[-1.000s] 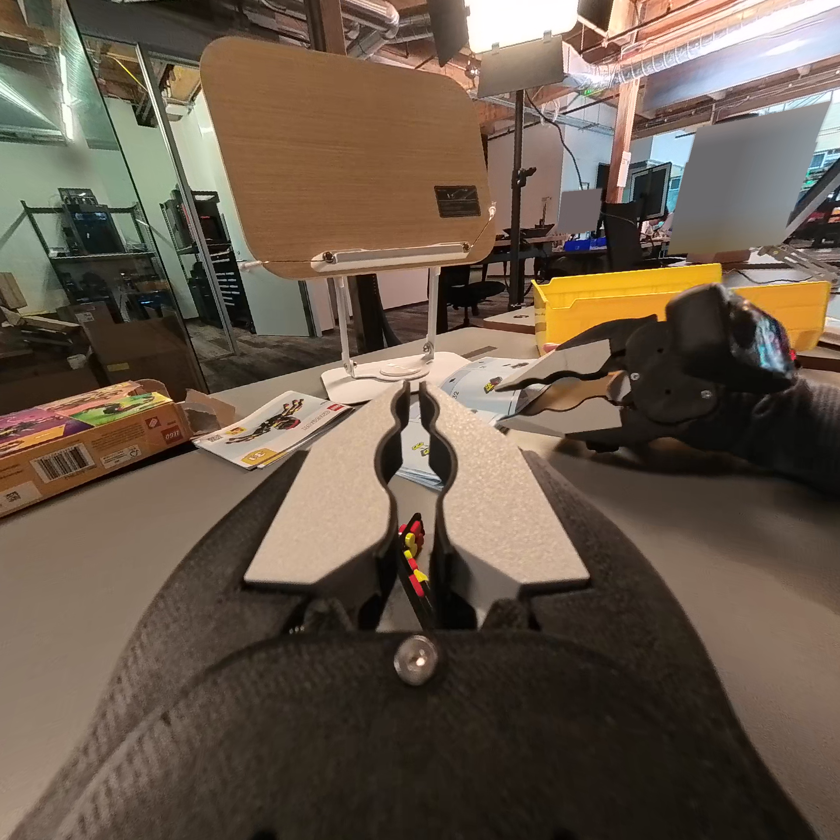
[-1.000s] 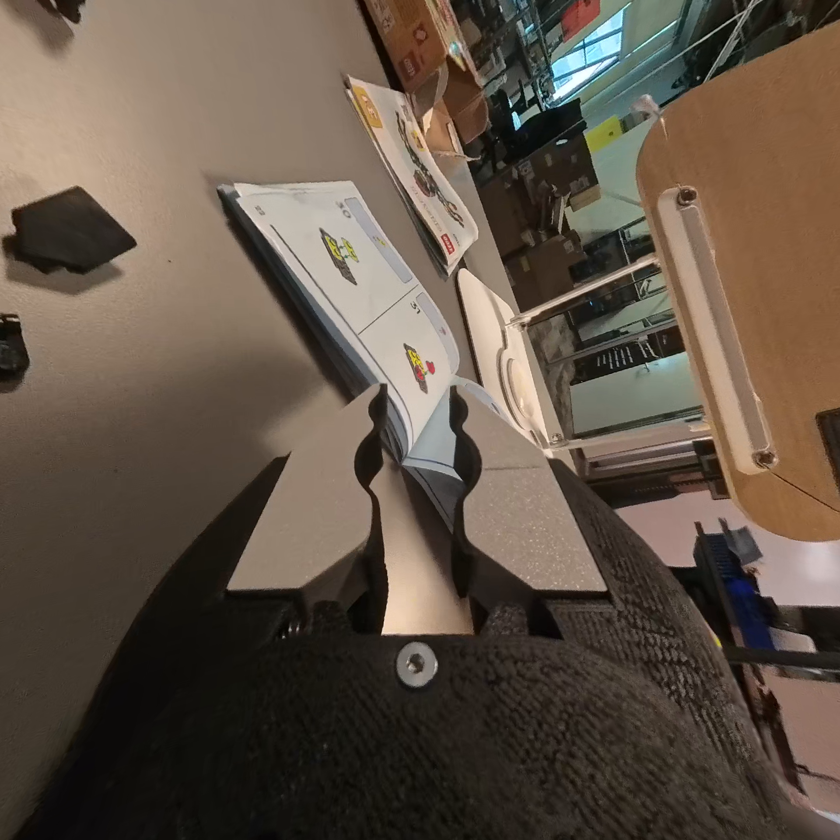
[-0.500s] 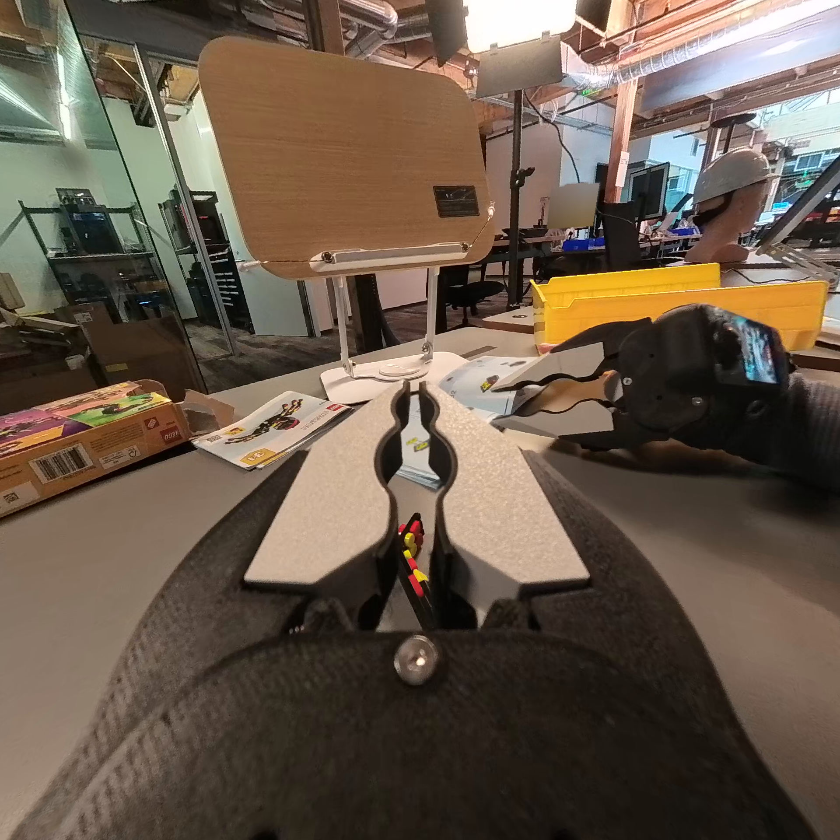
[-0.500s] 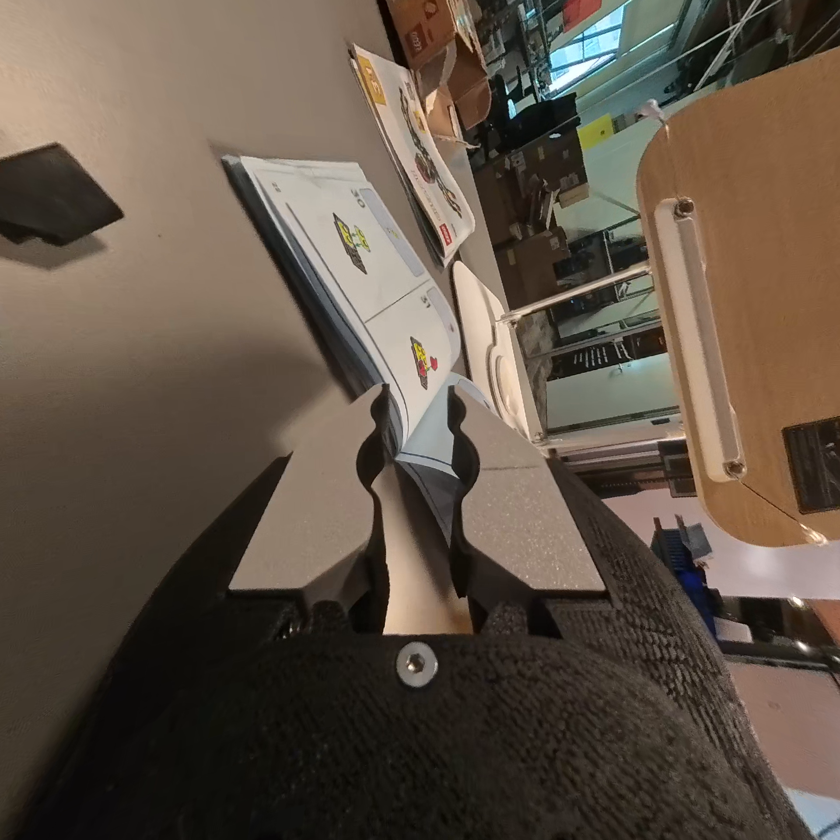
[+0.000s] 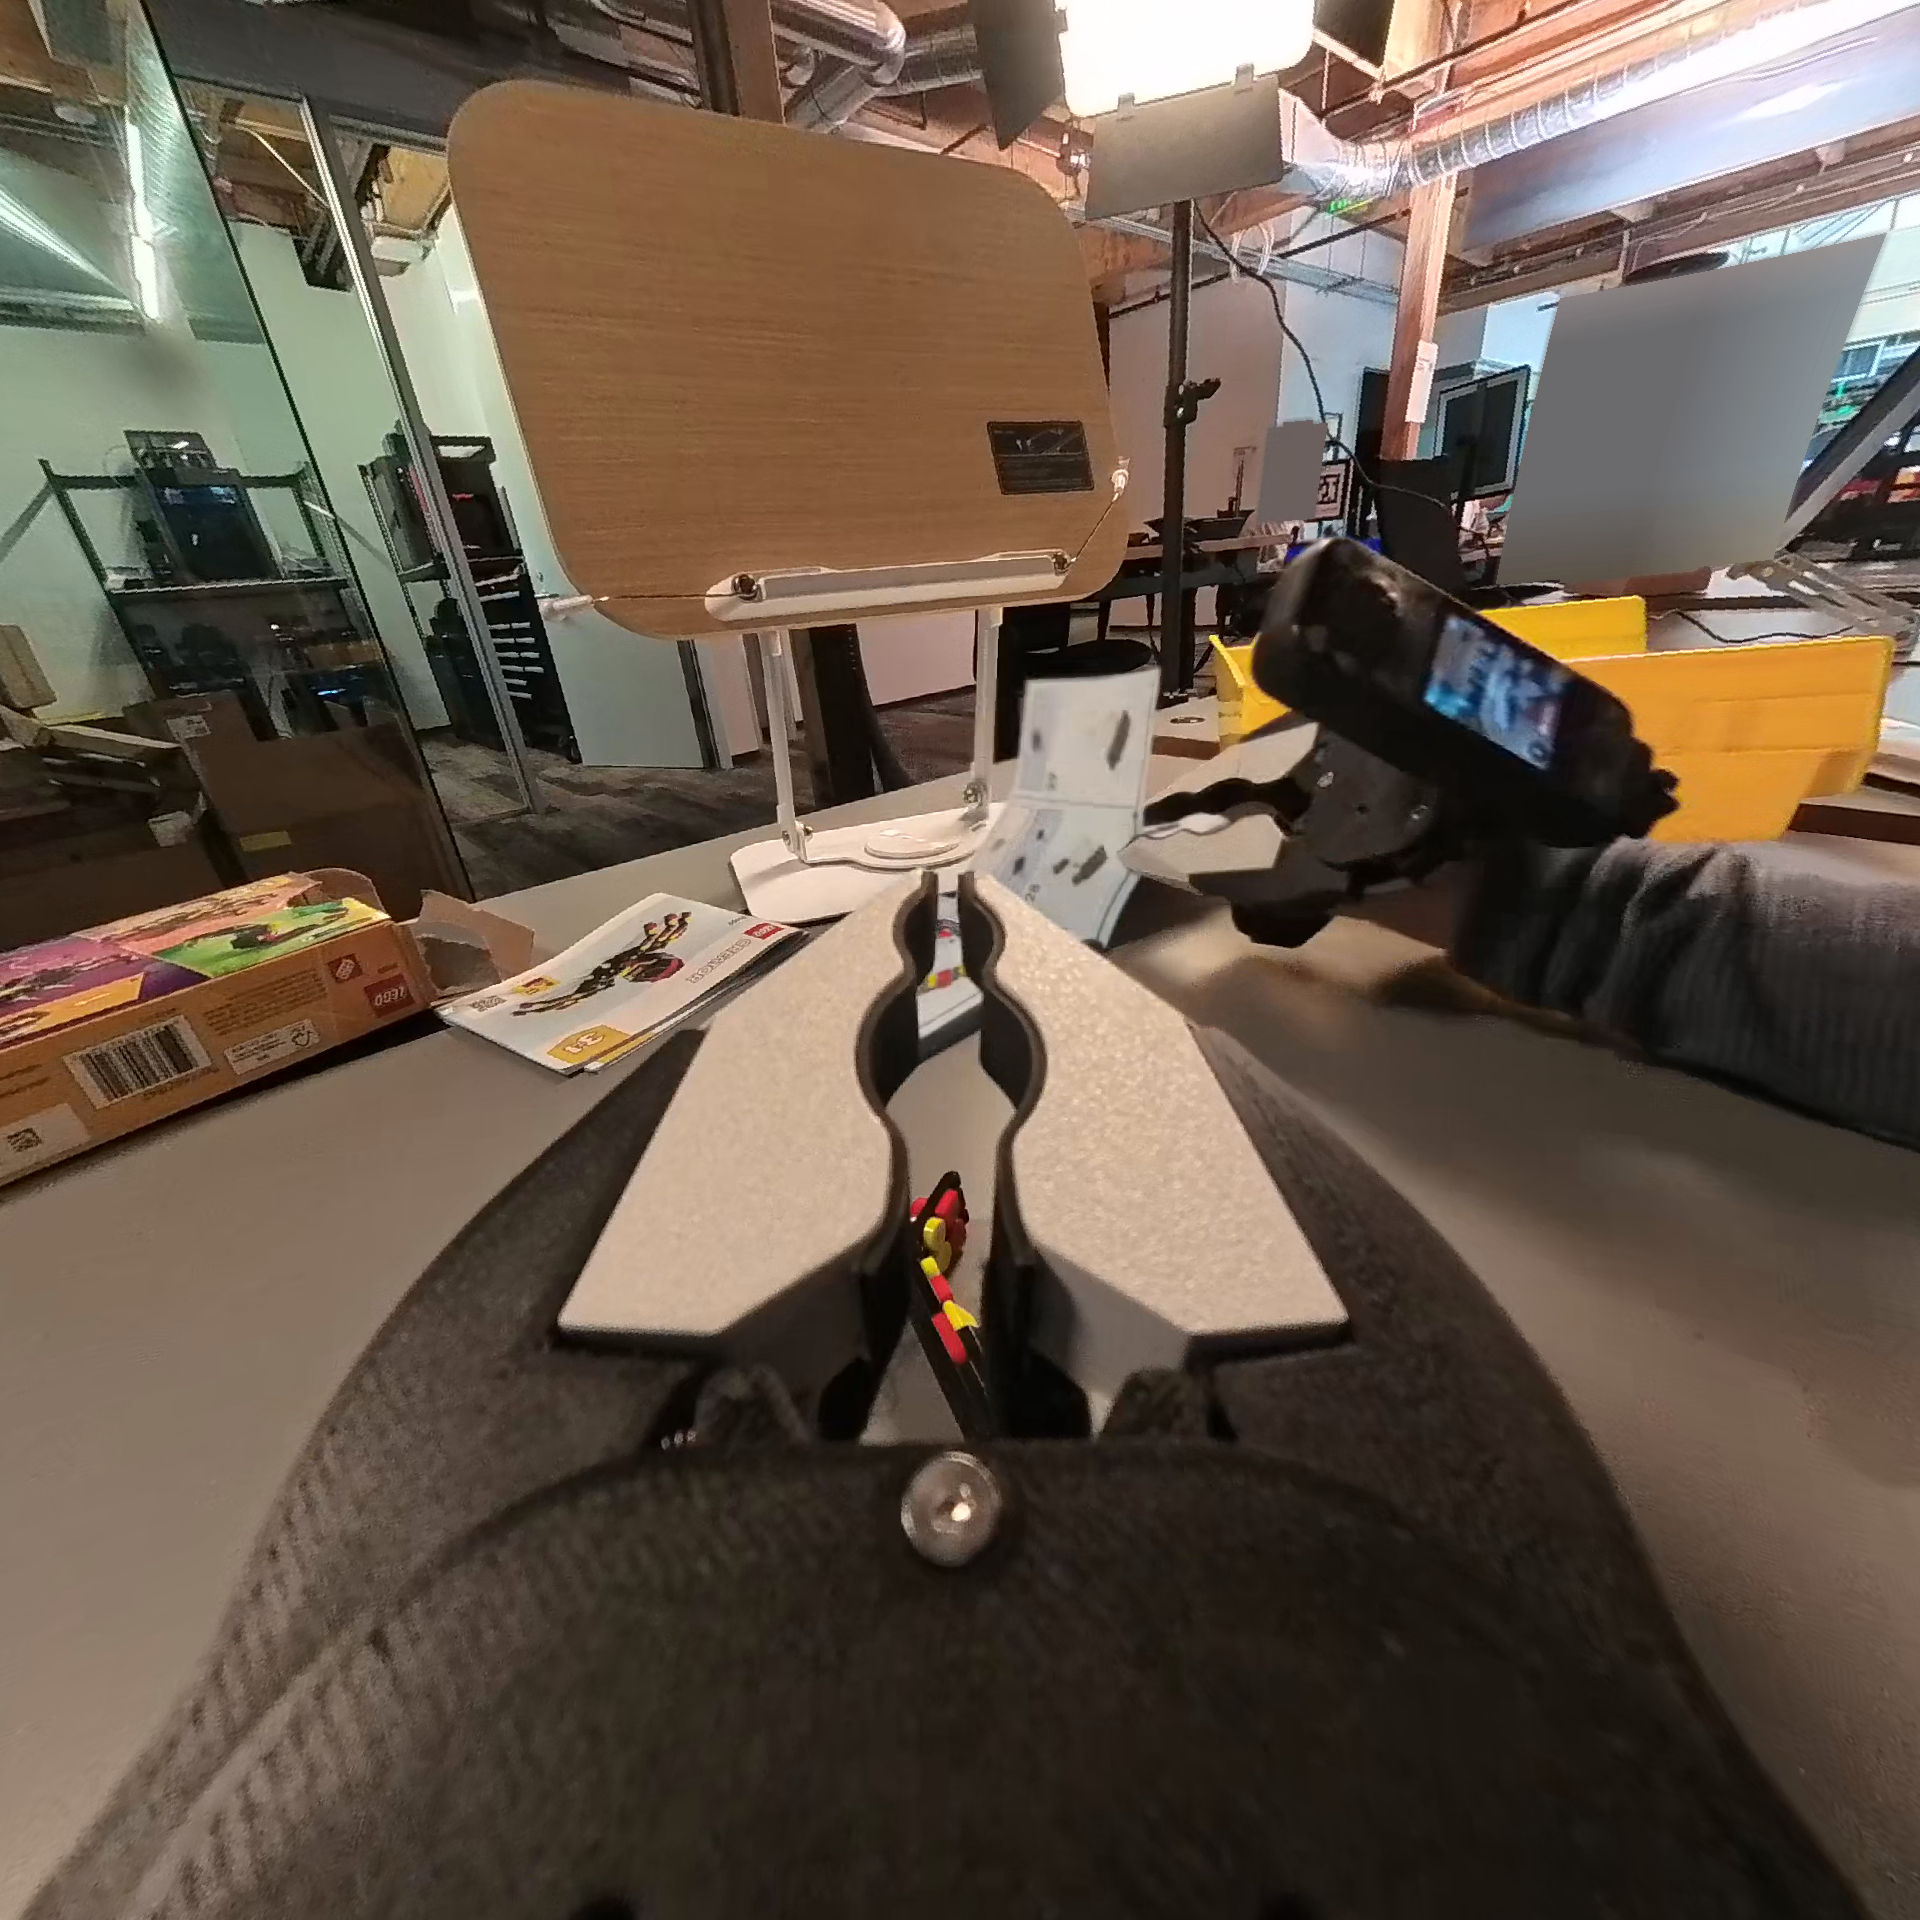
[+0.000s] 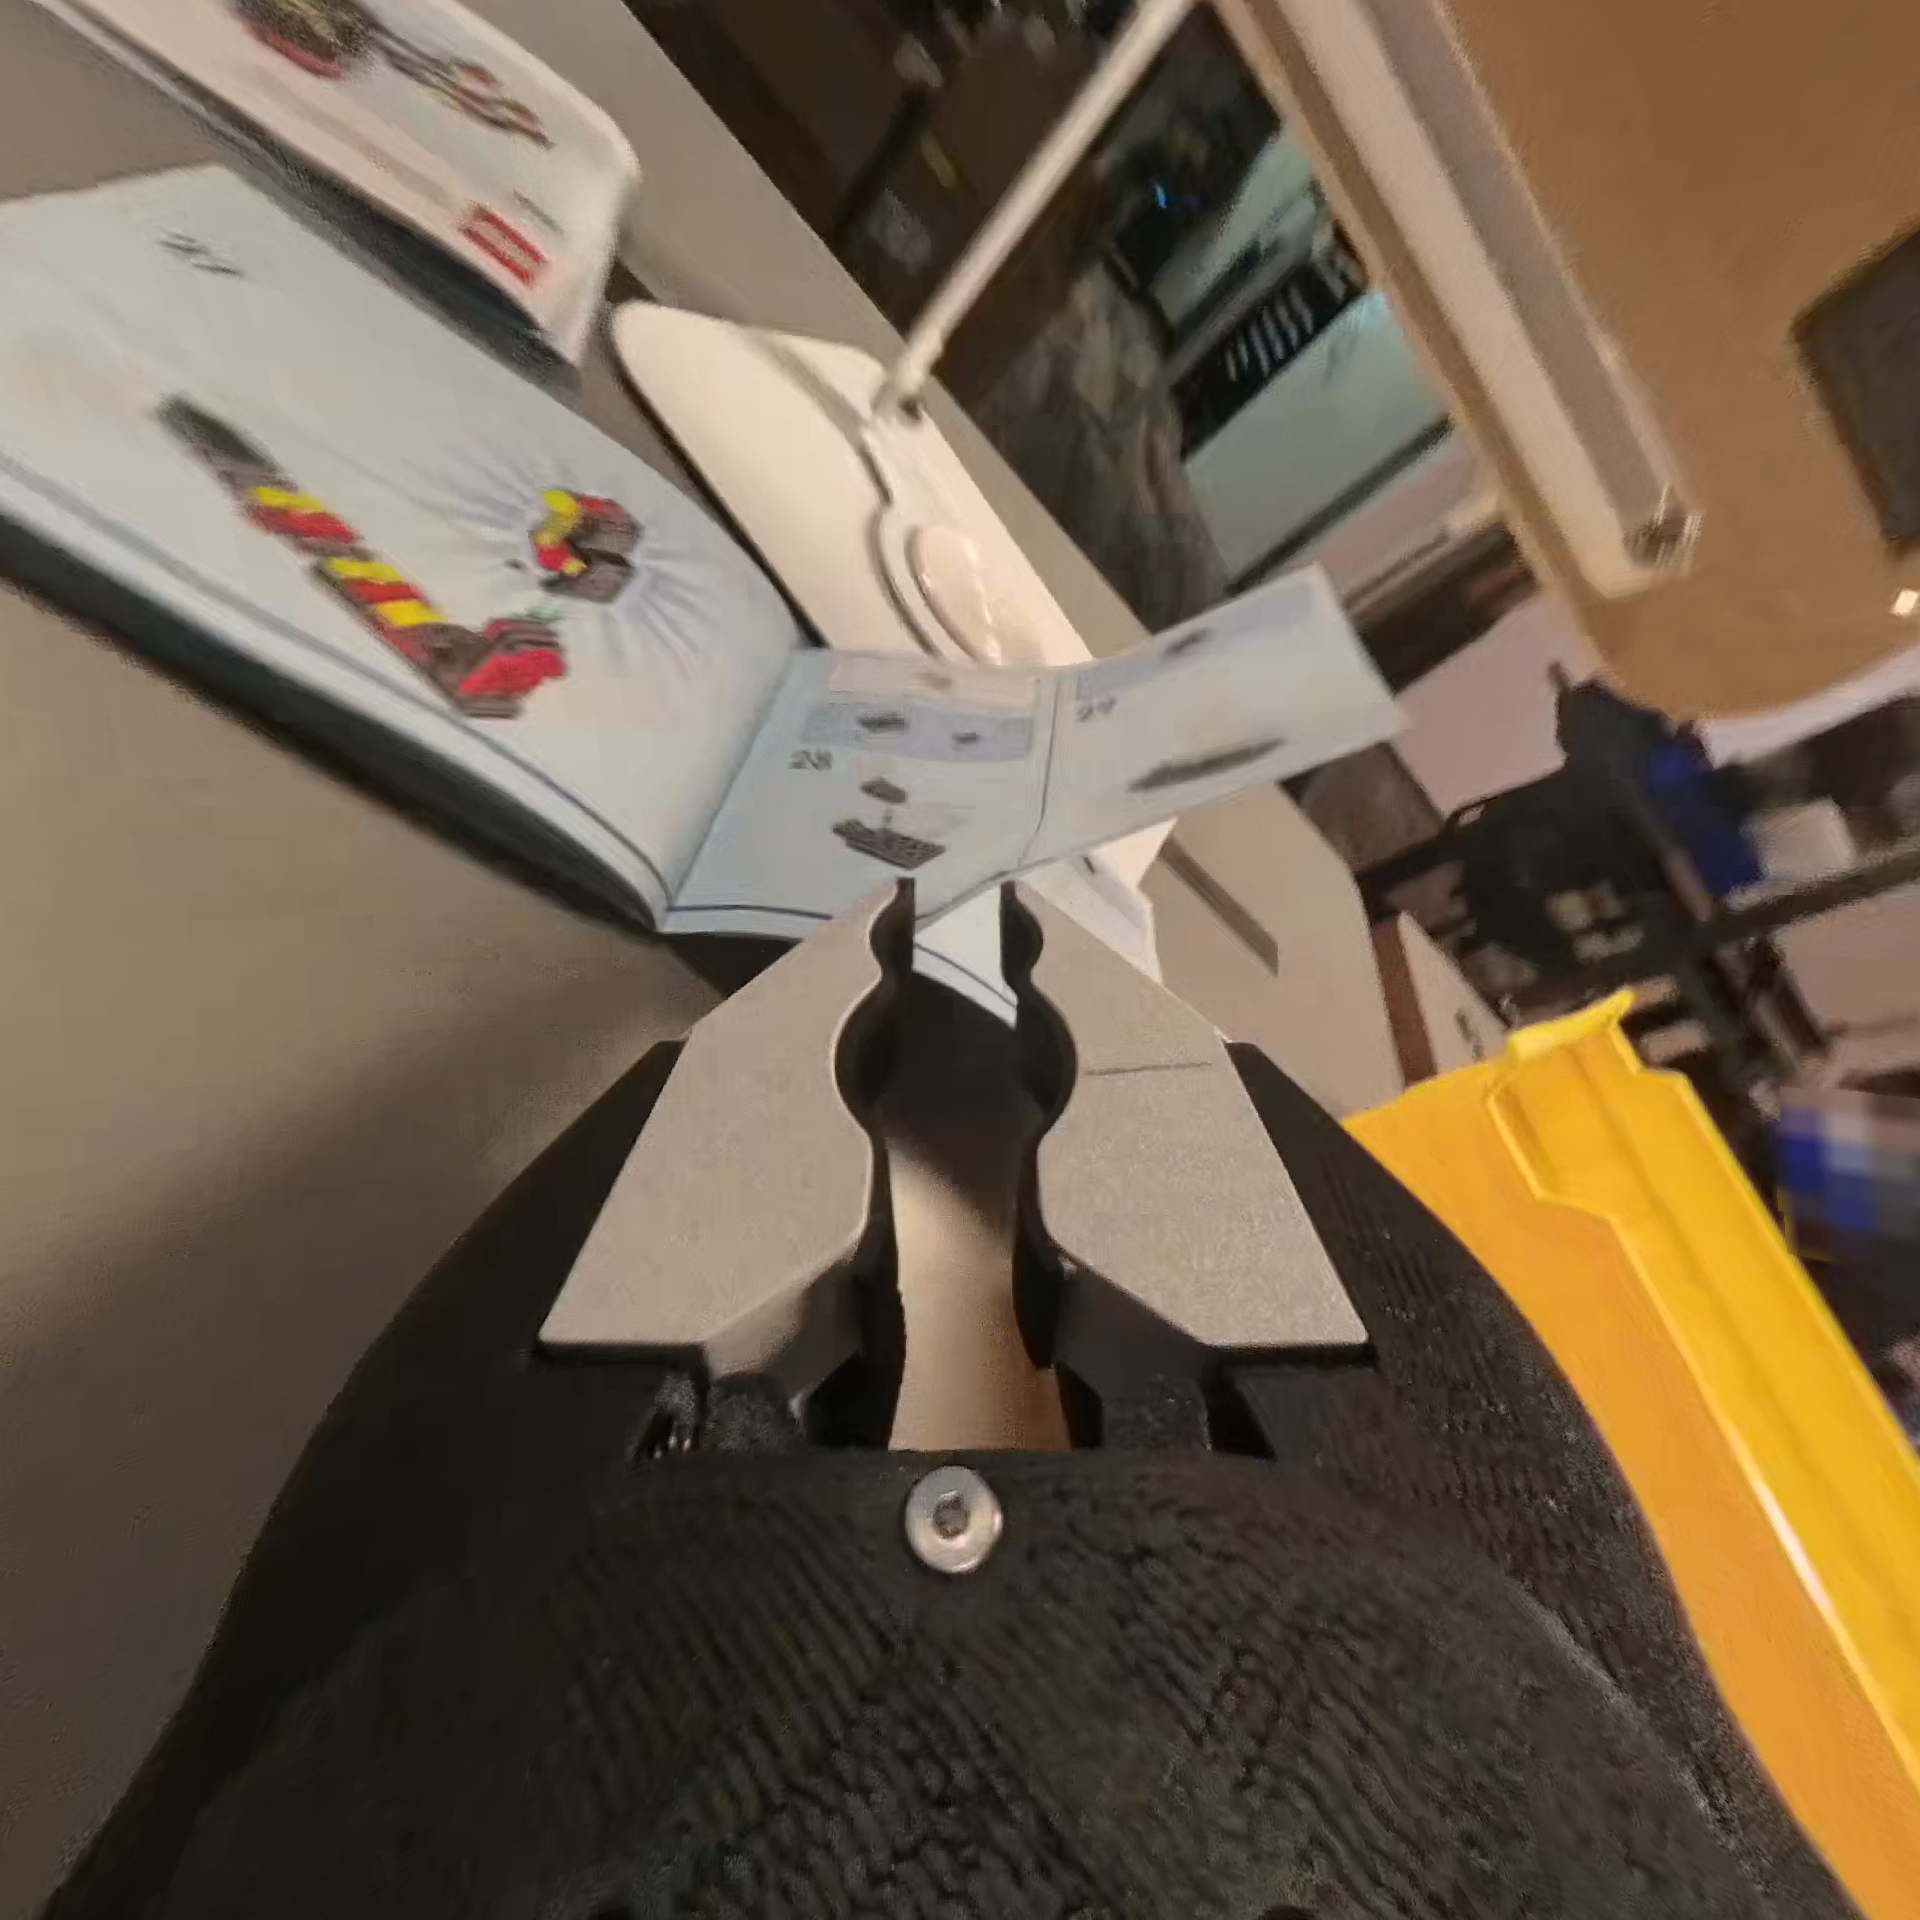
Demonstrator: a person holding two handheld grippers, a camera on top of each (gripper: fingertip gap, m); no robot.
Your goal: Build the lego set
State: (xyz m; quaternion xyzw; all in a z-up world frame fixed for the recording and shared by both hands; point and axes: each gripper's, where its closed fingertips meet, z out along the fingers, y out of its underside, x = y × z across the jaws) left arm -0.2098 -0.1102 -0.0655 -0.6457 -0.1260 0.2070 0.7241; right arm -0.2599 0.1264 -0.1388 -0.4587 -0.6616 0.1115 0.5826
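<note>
We see matt, grainy grey fingers [image 5: 769, 1164] in black knit cloth; wood-grain book stand [image 5: 790, 343] board on glossy white plastic base; paper instruction booklet [image 6: 436, 582]; smooth yellow plastic bin [image 6: 1662, 1299]; cardboard box [image 5: 177, 1018].

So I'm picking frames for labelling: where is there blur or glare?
Right wrist view: motion blur smears the open instruction booklet and the background. Left wrist view: mostly sharp, only the lifted page is blurred; the studio light overhead blows out.
</note>
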